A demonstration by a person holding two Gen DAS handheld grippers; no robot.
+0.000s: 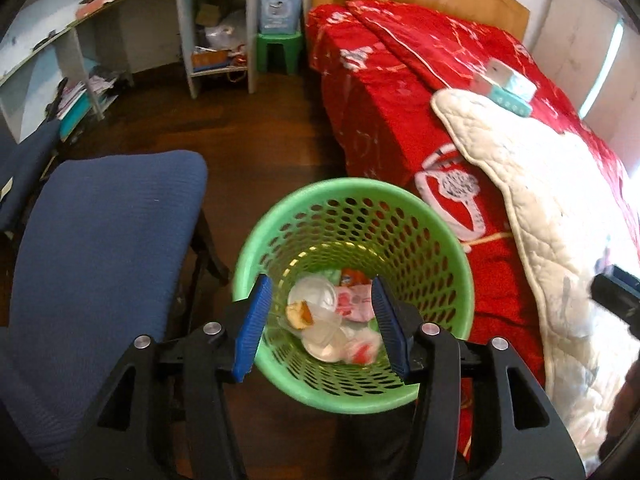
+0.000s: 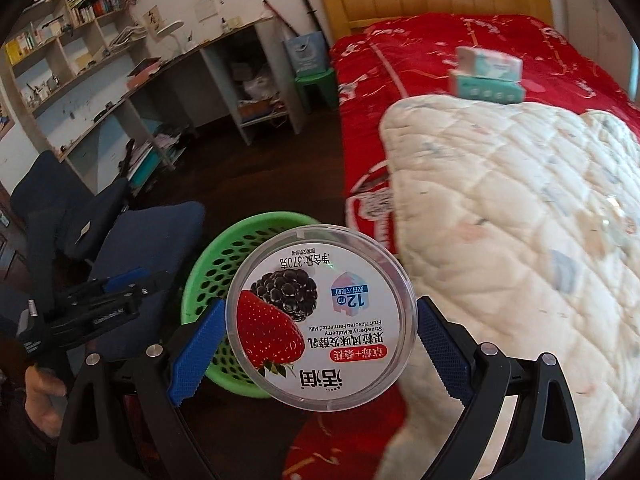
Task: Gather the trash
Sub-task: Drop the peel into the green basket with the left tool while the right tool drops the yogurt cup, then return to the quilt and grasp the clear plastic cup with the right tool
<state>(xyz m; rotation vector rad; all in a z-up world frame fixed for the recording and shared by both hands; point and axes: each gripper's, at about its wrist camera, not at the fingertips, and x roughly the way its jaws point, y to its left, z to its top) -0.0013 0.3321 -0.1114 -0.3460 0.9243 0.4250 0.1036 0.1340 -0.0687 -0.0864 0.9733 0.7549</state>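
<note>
The bed [image 2: 480, 40] with its red patterned cover is filling the right side of both views, and a cream quilted blanket [image 2: 520, 208] is lying across it, with two tissue packs [image 2: 486, 76] stacked just beyond the blanket's far edge. A blue office chair [image 1: 100, 248] is standing on the dark wood floor to the left, just beside the green perforated wastebasket [image 1: 352, 216], which is sitting upright between the chair and the bed. Inside the basket, crumpled wrappers, clear plastic cups and a bitten piece of fruit [image 1: 300, 314] are lying at the bottom. The right gripper [image 2: 320, 332] is clamping a round yogurt tub [image 2: 320, 316] by its sides, both blue pads [image 2: 196, 352] pressing against the rim; the tub is hanging over the near right edge of the basket, its flat strawberry-and-mulberry lid facing the camera and its print reading upside down, so its axis is running away from the lens and down toward the floor. The left gripper [image 1: 320, 320] is hovering above the basket's mouth with its jaws spread wide and nothing between them.
</note>
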